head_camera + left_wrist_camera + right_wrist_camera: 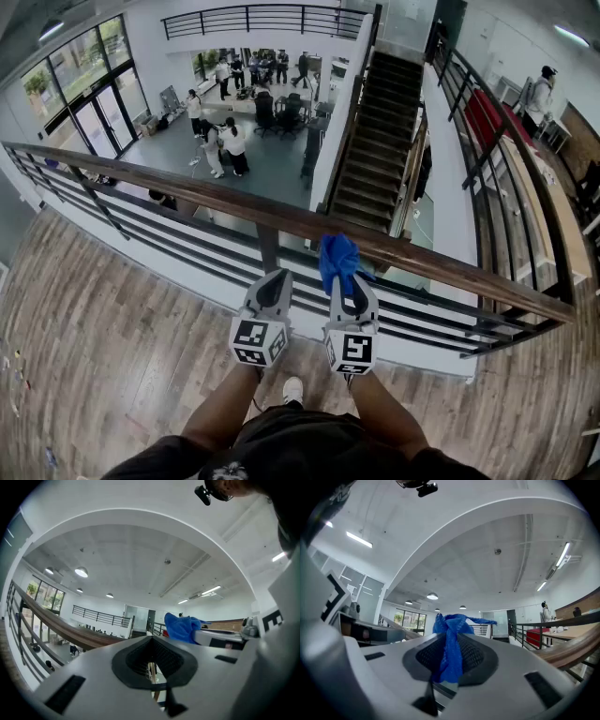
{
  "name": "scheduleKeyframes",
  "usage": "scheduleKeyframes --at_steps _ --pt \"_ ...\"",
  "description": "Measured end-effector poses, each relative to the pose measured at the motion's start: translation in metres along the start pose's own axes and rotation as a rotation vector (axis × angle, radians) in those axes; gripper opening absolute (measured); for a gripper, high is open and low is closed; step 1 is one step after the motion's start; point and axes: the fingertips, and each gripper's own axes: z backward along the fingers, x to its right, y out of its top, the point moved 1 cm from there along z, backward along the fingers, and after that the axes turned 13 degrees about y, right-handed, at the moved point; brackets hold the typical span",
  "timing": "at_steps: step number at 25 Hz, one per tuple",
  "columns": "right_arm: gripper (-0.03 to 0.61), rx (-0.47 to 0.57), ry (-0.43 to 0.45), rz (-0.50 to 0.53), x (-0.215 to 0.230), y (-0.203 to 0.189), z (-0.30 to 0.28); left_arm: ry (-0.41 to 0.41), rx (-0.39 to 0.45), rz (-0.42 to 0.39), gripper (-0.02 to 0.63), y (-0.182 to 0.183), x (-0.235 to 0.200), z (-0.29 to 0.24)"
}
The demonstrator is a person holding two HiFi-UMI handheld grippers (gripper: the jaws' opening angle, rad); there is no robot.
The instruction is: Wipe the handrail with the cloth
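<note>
A brown wooden handrail (187,194) tops a black metal railing and runs from upper left to lower right in the head view. My right gripper (347,281) is shut on a bunched blue cloth (337,259), which overlaps the rail's near edge; I cannot tell whether it touches. In the right gripper view the cloth (451,639) hangs between the jaws of that gripper (450,654), and the rail (576,651) passes at the right. My left gripper (271,278) is beside it, just short of the rail, shut and empty. The left gripper view shows the cloth (183,626) to the right.
Beyond the railing is a drop to a lower floor with several people (225,141) and a dark staircase (380,131). Wood flooring (112,347) lies under me. A person (539,94) stands far right by a second railing.
</note>
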Motion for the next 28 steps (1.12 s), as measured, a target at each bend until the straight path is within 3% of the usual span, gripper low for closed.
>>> scheduleKeyframes --at_steps 3,7,15,20,28 --pt "0.08 -0.016 0.033 0.001 -0.008 0.005 -0.049 0.065 0.028 0.0 0.005 0.026 -0.042 -0.023" --pt "0.08 -0.043 0.023 0.001 -0.012 0.005 -0.1 0.088 0.034 -0.031 0.005 0.044 -0.077 -0.047" --pt "0.08 -0.211 -0.08 -0.044 0.0 -0.019 -0.186 0.092 0.014 -0.056 0.005 0.041 -0.092 -0.063" --pt "0.08 -0.351 -0.105 -0.023 0.012 -0.043 -0.204 0.093 -0.02 -0.05 0.005 0.025 -0.087 -0.064" --pt "0.08 -0.371 -0.12 -0.033 0.025 -0.046 -0.192 0.074 -0.062 -0.063 0.005 0.012 -0.084 -0.071"
